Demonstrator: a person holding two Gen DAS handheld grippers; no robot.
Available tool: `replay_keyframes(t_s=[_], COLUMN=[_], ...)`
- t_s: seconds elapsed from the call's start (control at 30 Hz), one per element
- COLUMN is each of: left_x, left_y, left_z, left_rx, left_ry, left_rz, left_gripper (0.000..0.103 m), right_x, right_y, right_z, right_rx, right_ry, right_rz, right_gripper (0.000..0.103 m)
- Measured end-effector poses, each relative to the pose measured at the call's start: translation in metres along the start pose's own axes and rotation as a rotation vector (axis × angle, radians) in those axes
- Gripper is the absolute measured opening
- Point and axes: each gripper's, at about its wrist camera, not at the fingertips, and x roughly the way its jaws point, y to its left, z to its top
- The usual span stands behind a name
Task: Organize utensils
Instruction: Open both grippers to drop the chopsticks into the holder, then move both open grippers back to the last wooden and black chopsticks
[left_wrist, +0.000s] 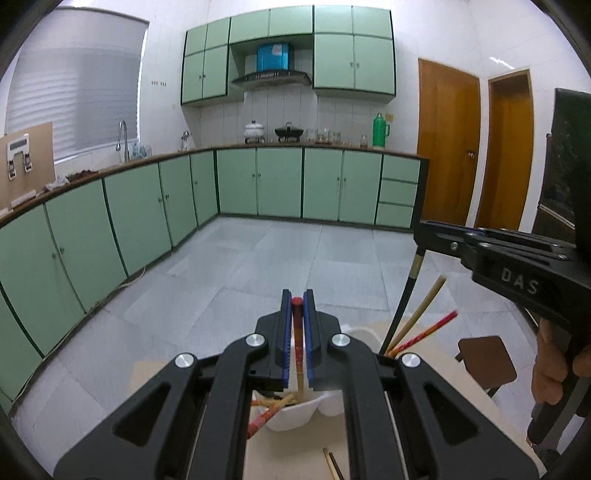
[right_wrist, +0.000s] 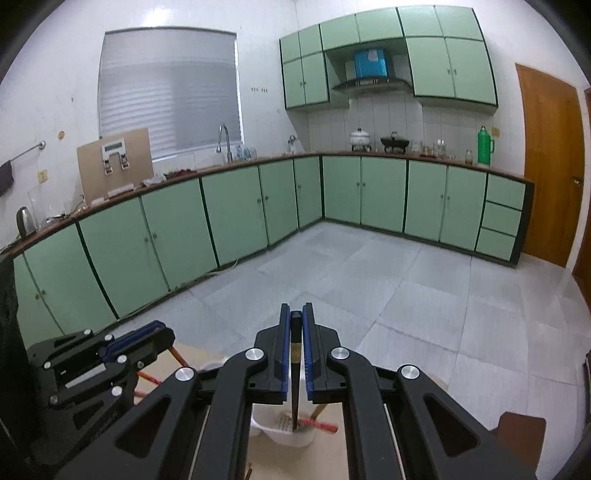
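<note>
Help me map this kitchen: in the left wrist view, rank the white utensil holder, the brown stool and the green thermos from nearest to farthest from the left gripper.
1. White utensil holder, just below the left gripper.
2. Brown stool, low right.
3. Green thermos, on the far counter.

Even, cool light fills both views; shadows are soft. The blinded window (right_wrist: 170, 92) glows pale, and glare streaks the wall tiles (left_wrist: 502, 62) above the door. Strong fisheye bending with black corner vignetting. Slight softness throughout, and the distant counter lacks fine detail.
</note>
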Motion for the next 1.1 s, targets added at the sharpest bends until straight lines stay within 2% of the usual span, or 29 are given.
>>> replay_keyframes(t_s=[0.17,0.23,0.27,0.3,0.33,0.47,0.5,0.6,0.83,0.9,1.1], left_x=[0.005,0.004,0.002,-0.001,-0.007,-0.032,-0.038,-0.064,-0.109,-0.118,-0.141], left_y=[0.004,0.007,0.008,0.007,0.007,0.006,0.006,0.007,0.003,0.001,-0.002], left_z=[-0.014,-0.015,-0.015,-0.017,-0.017,-0.020,-0.021,-0.030,-0.066,-0.077,-0.116], left_rx=[0.001,-0.004,-0.009,-0.012,-0.014,-0.017,-0.022,-0.036,-0.064,-0.074,-0.104], left_ry=[0.041,0.046,0.044,0.040,0.031,-0.004,-0.011,-0.034,-0.038,-0.028,0.018], left_rz=[0.006,0.008,0.005,0.005,0.006,0.015,0.021,0.030,0.033,0.029,0.034], left_gripper=[0.007,0.012,0.019,0.027,0.030,0.044,0.046,0.059,0.076,0.081,0.088], right_x=[-0.003,-0.010,-0.014,-0.021,-0.027,-0.050,-0.057,-0.080,-0.118,-0.126,-0.139], right_y=[-0.002,-0.005,-0.006,-0.008,-0.010,-0.016,-0.017,-0.020,-0.011,-0.008,-0.001], right_z=[-0.007,-0.007,-0.007,-0.007,-0.007,-0.011,-0.013,-0.028,-0.077,-0.092,-0.132], right_rx=[0.007,0.020,0.025,0.031,0.036,0.060,0.067,0.081,0.070,0.078,0.129], right_ry=[0.007,-0.004,-0.012,-0.026,-0.039,-0.075,-0.086,-0.113,-0.127,-0.125,-0.070], right_rz=[-0.010,-0.011,-0.015,-0.020,-0.025,-0.030,-0.032,-0.046,-0.085,-0.096,-0.077], right_gripper=[0.009,0.017,0.020,0.028,0.036,0.047,0.052,0.061,0.091,0.097,0.097])
